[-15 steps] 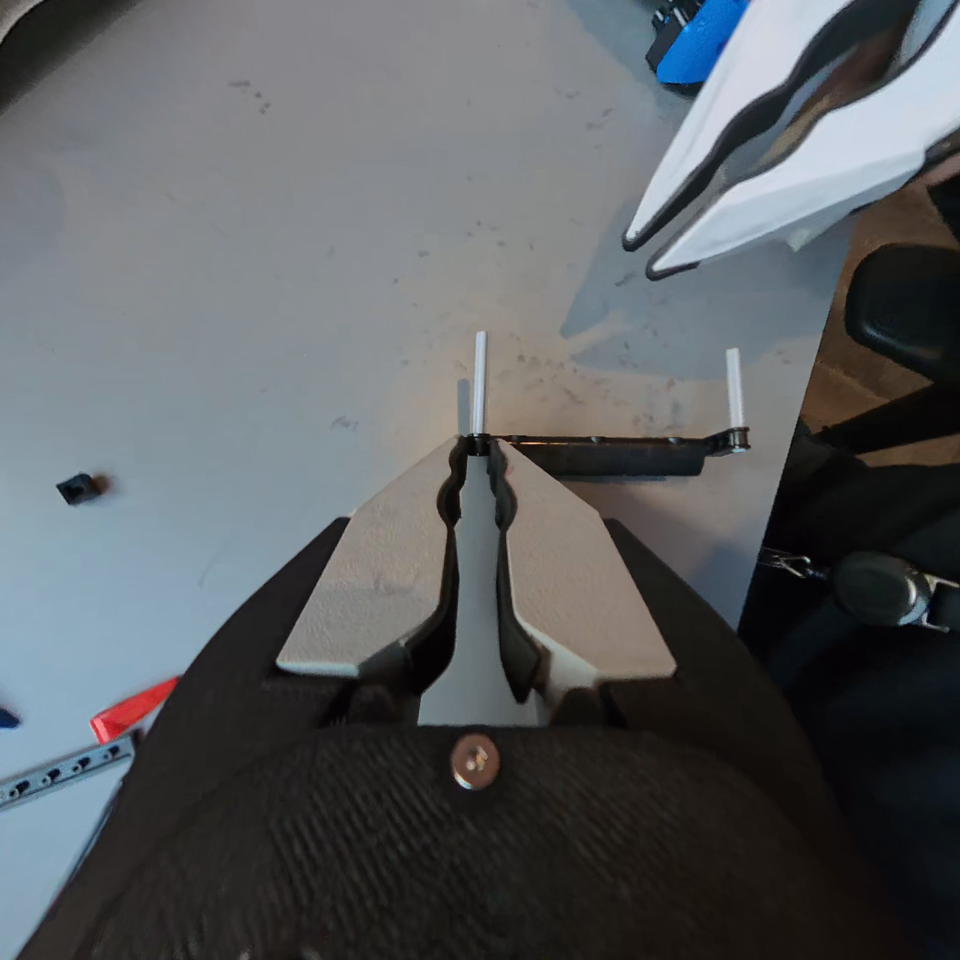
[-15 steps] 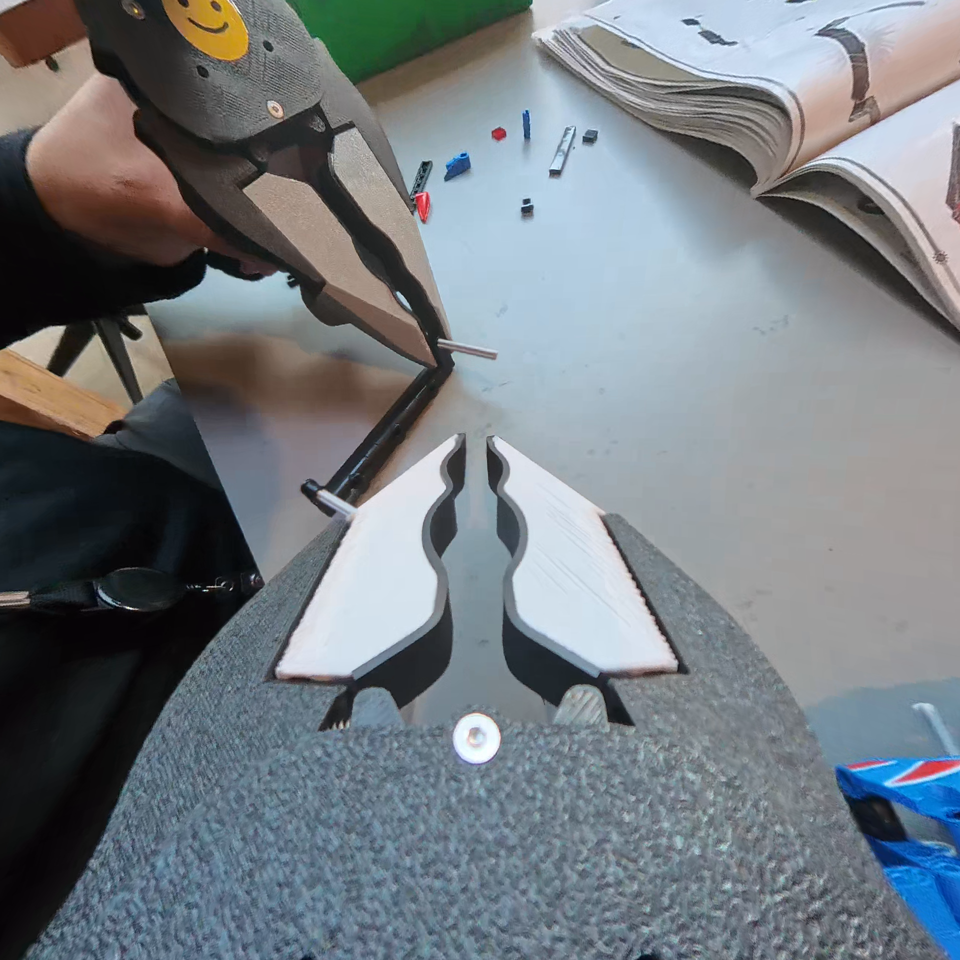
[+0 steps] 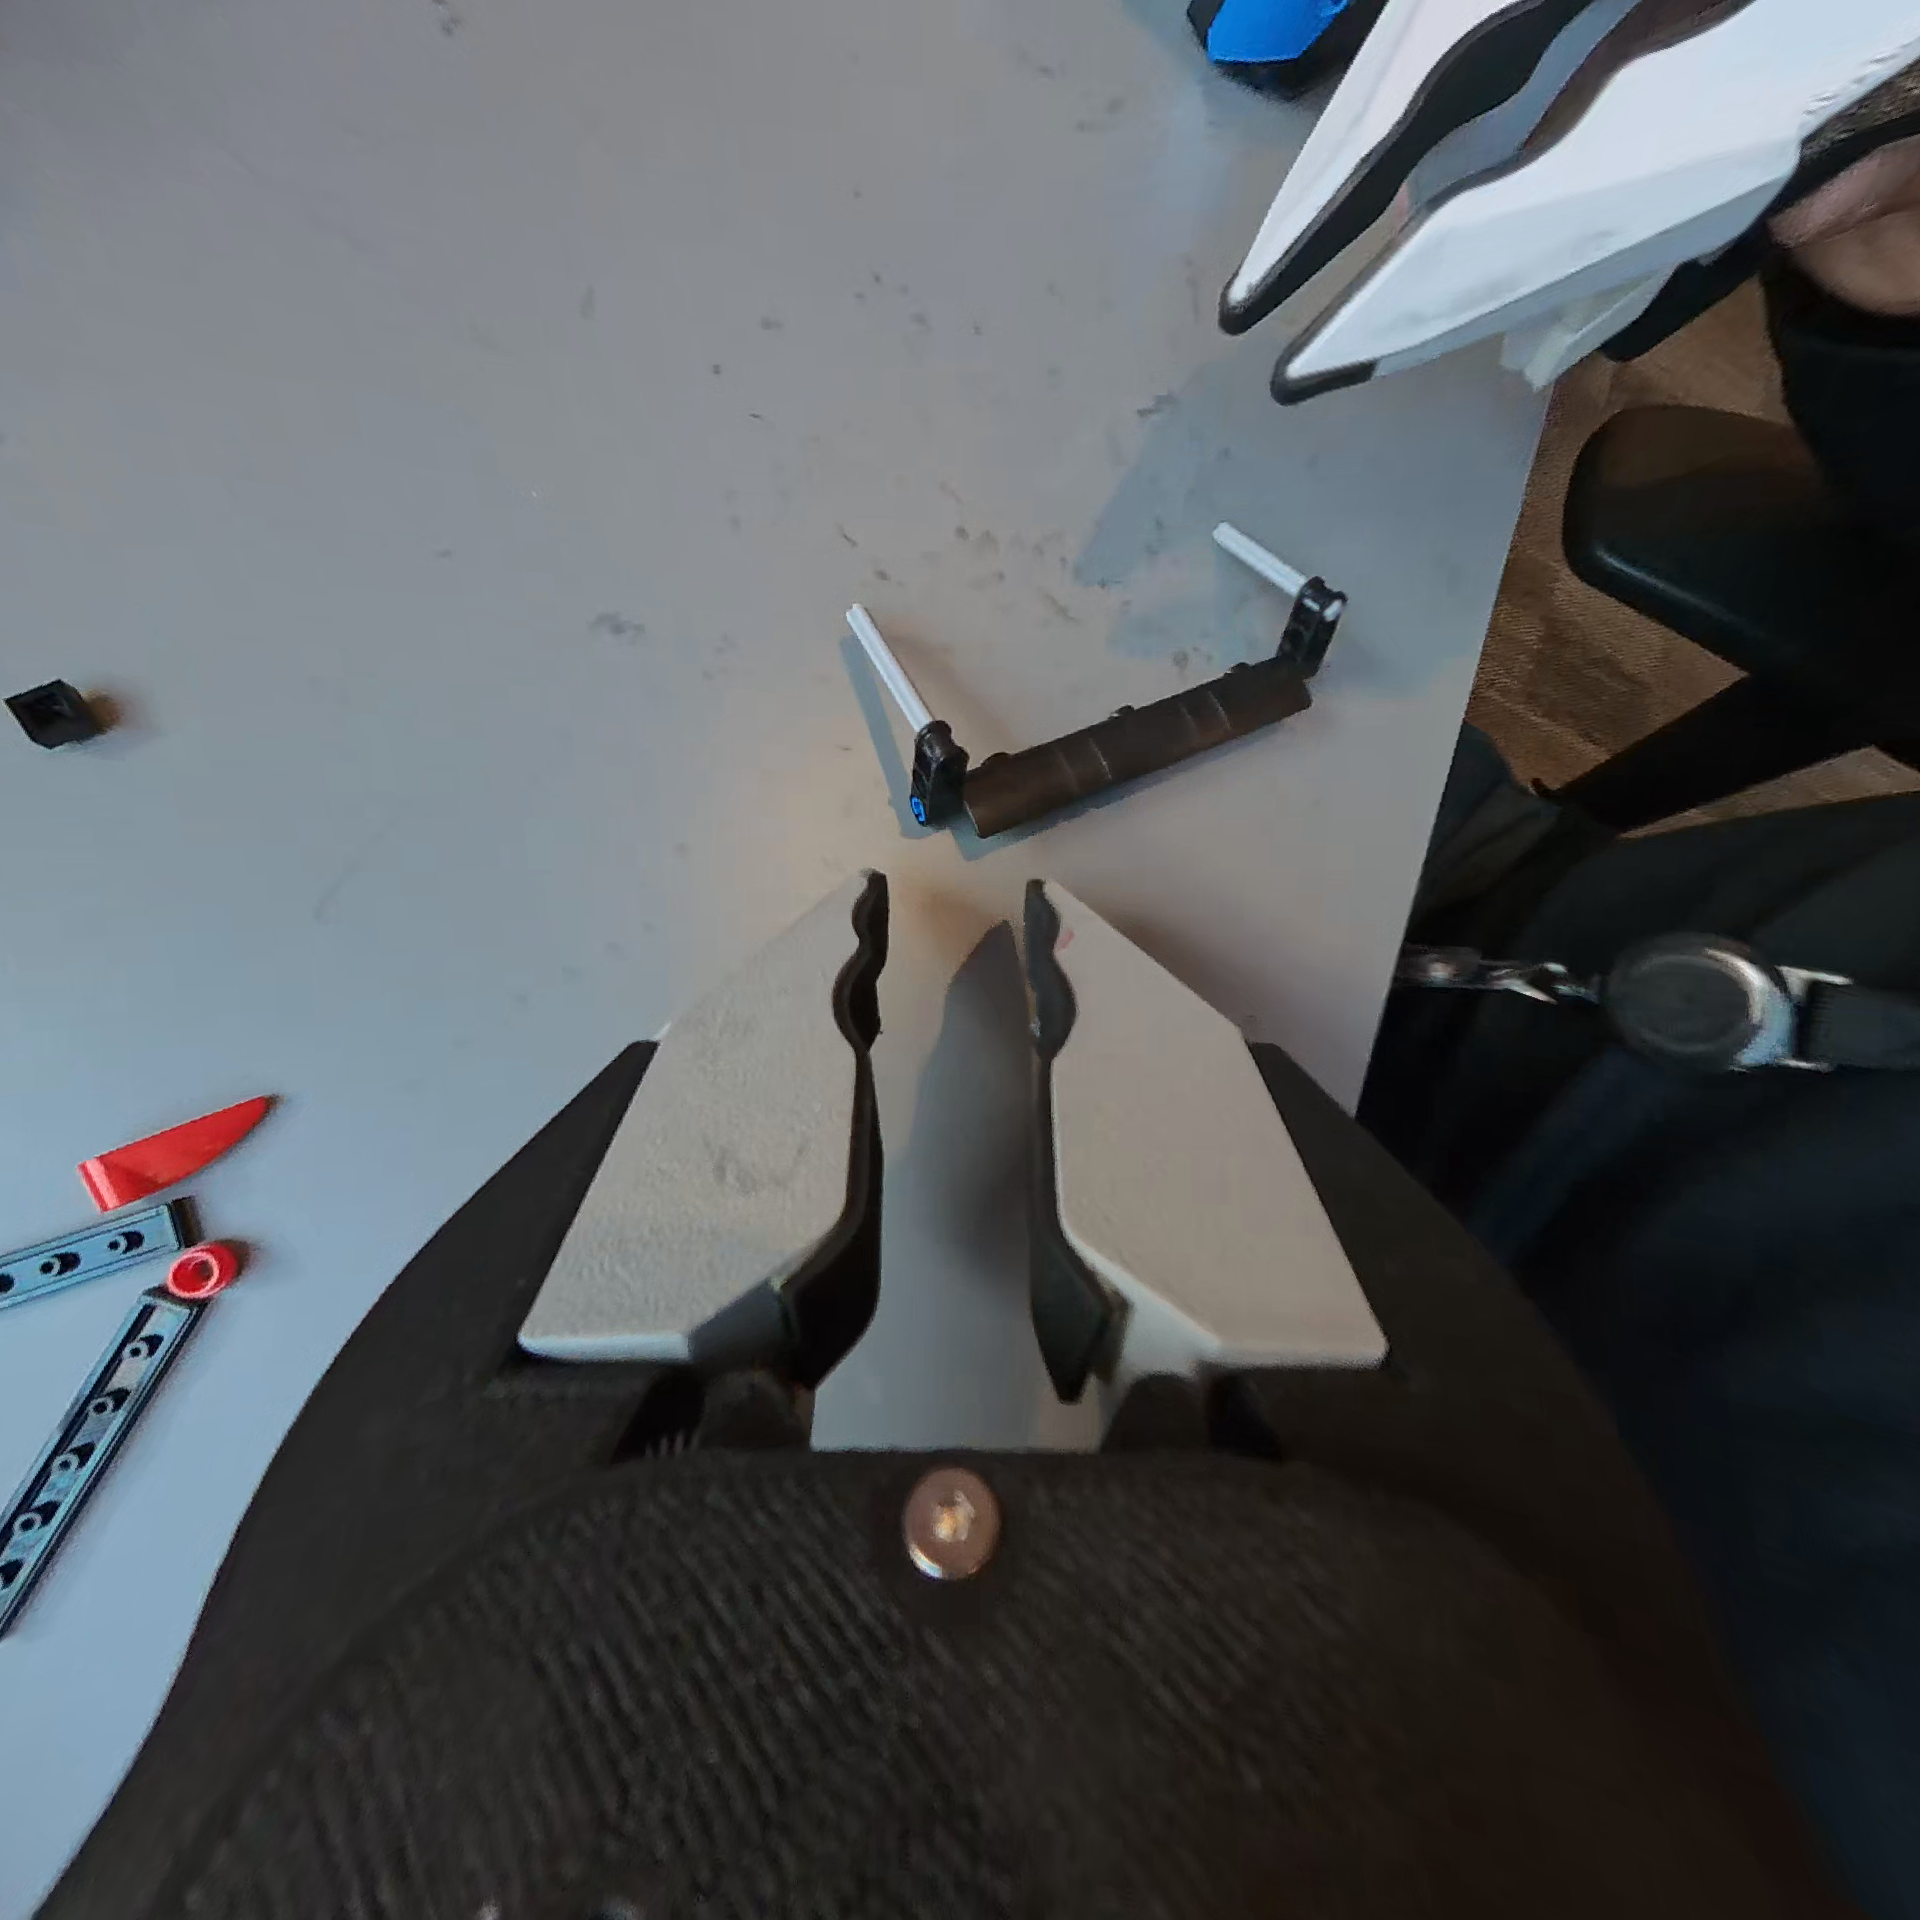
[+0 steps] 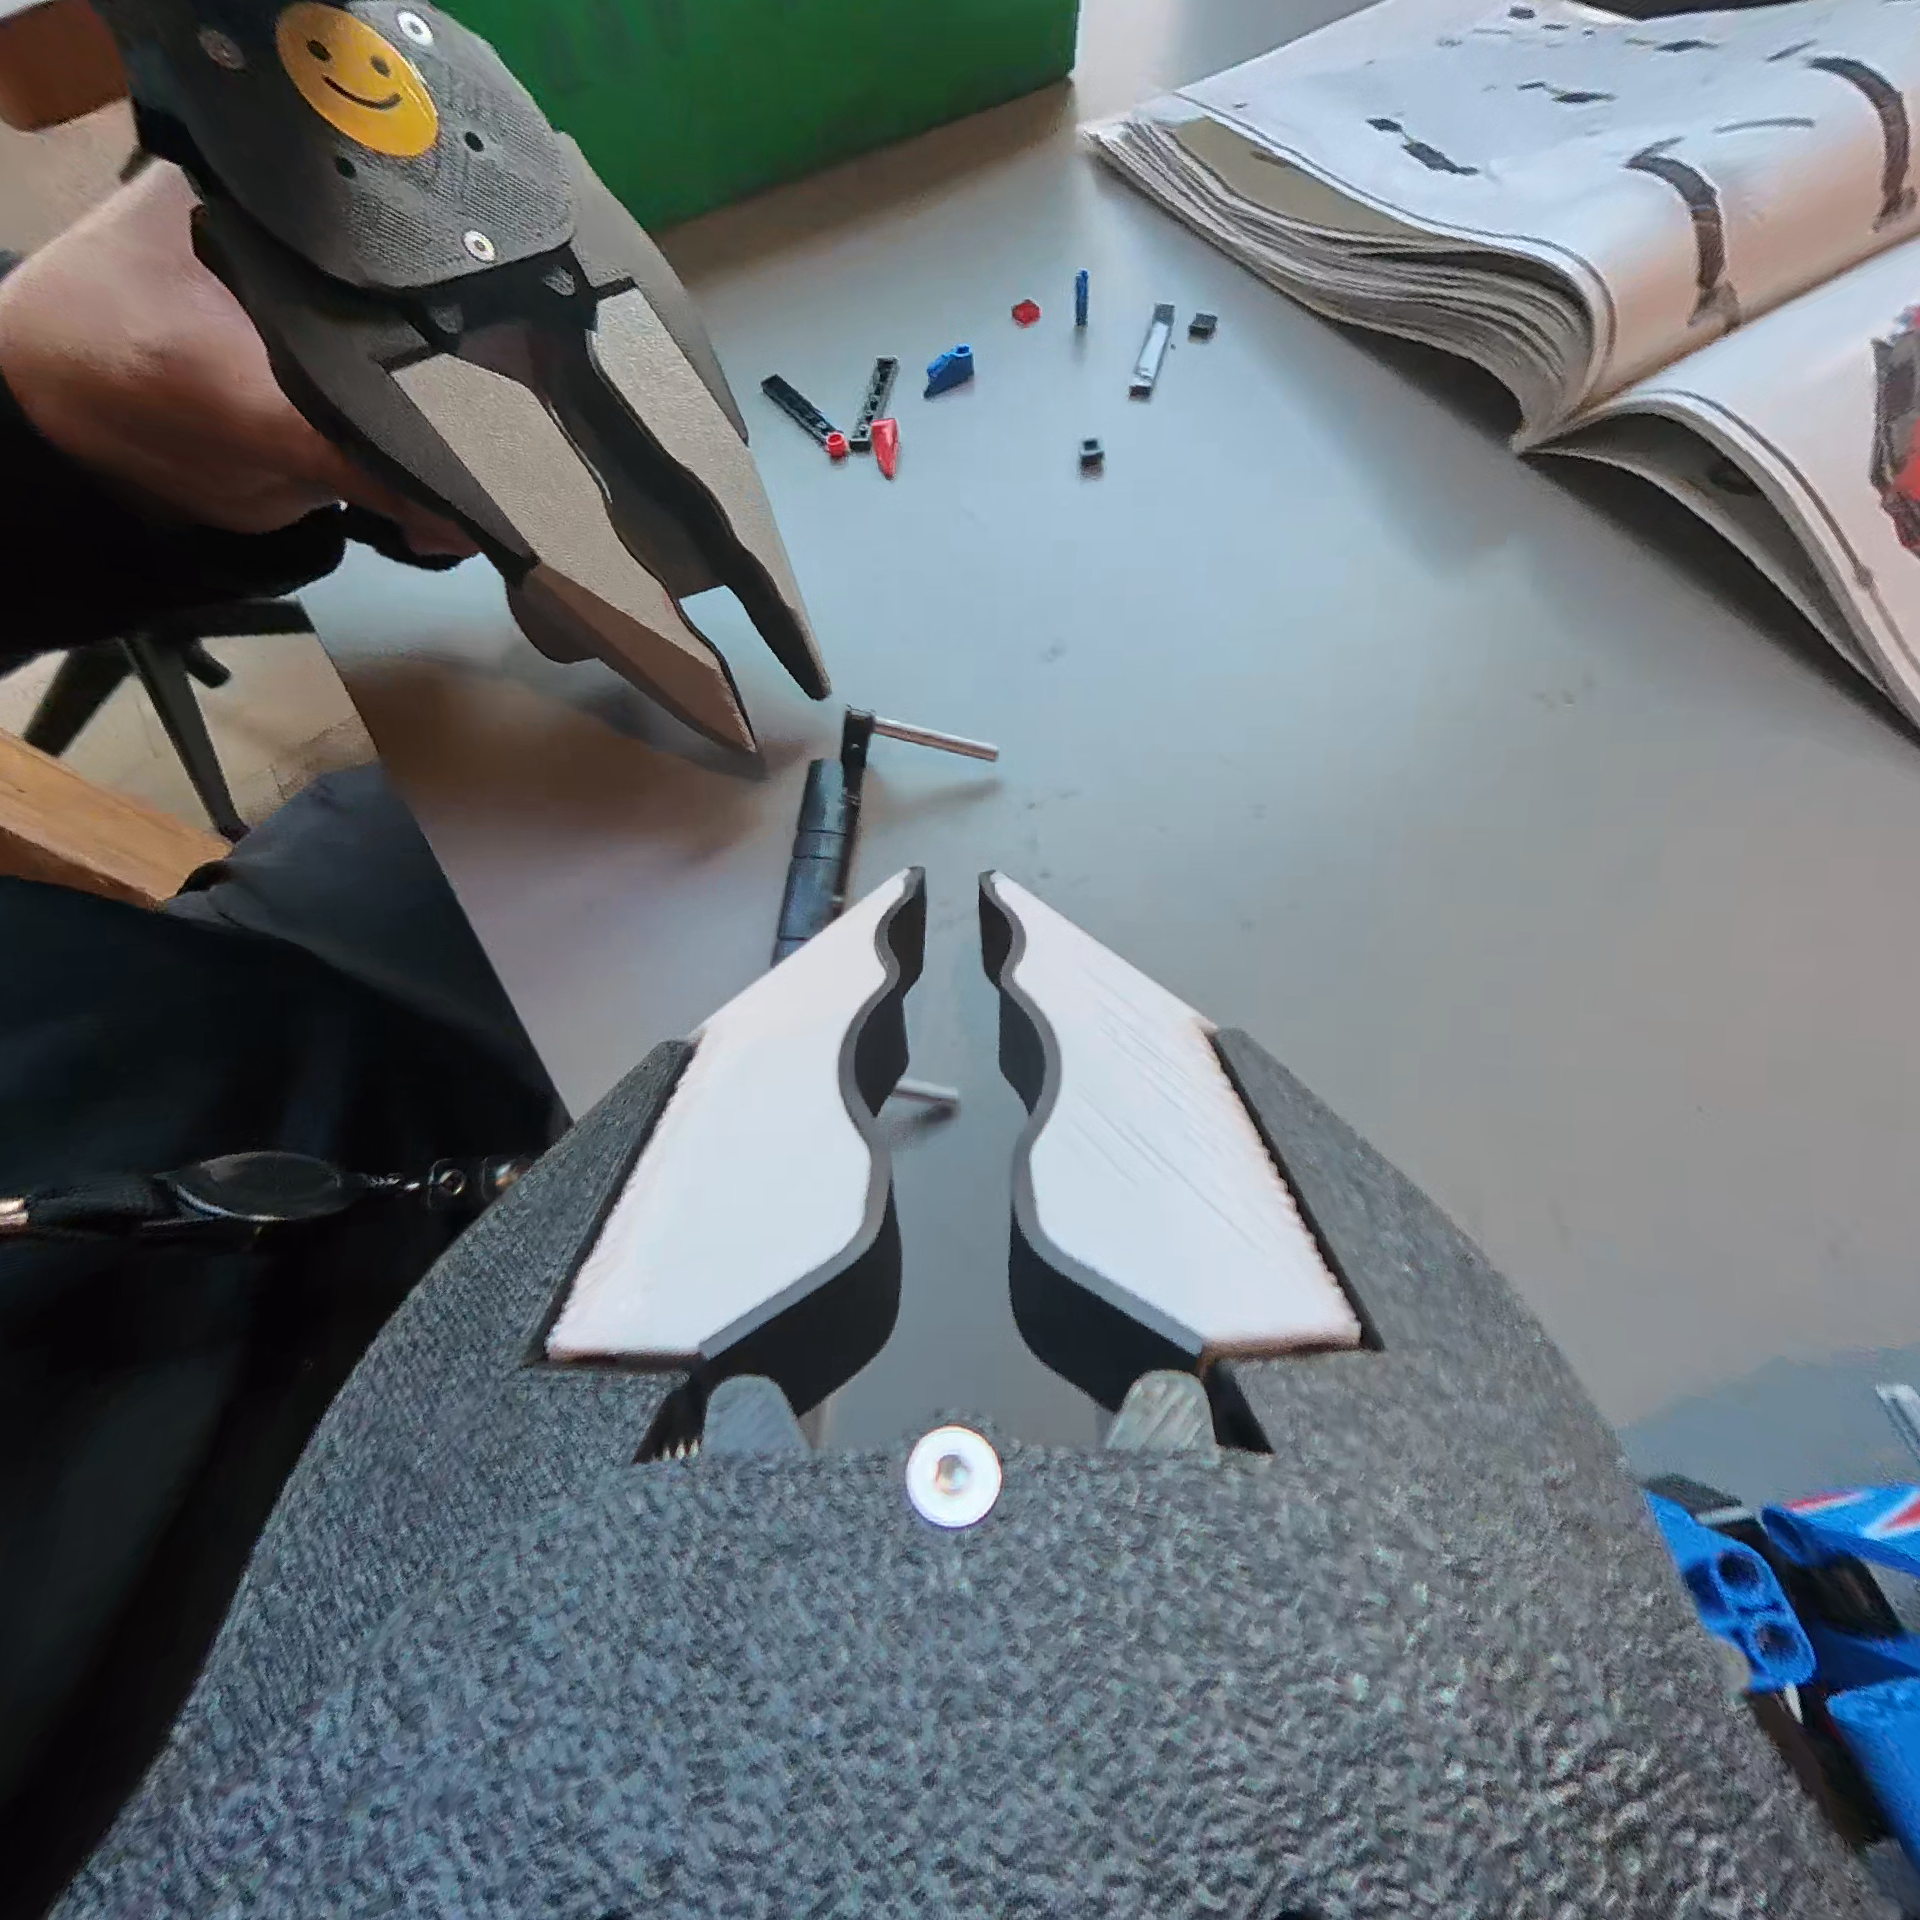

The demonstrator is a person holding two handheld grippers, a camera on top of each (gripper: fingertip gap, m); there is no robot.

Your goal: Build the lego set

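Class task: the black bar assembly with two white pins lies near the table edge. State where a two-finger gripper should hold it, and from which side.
Grip the black bar mid-length, across its narrow width, coming from above. It lies flat, and the white pins at its ends look thin and likely slippery.

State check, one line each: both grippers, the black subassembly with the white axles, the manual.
left gripper: open, empty, just short of the assembly.
right gripper: open, empty, above the assembly's near end.
black assembly: lying free on the table, a white axle in each end connector.
instruction booklet: open, flat on the table.
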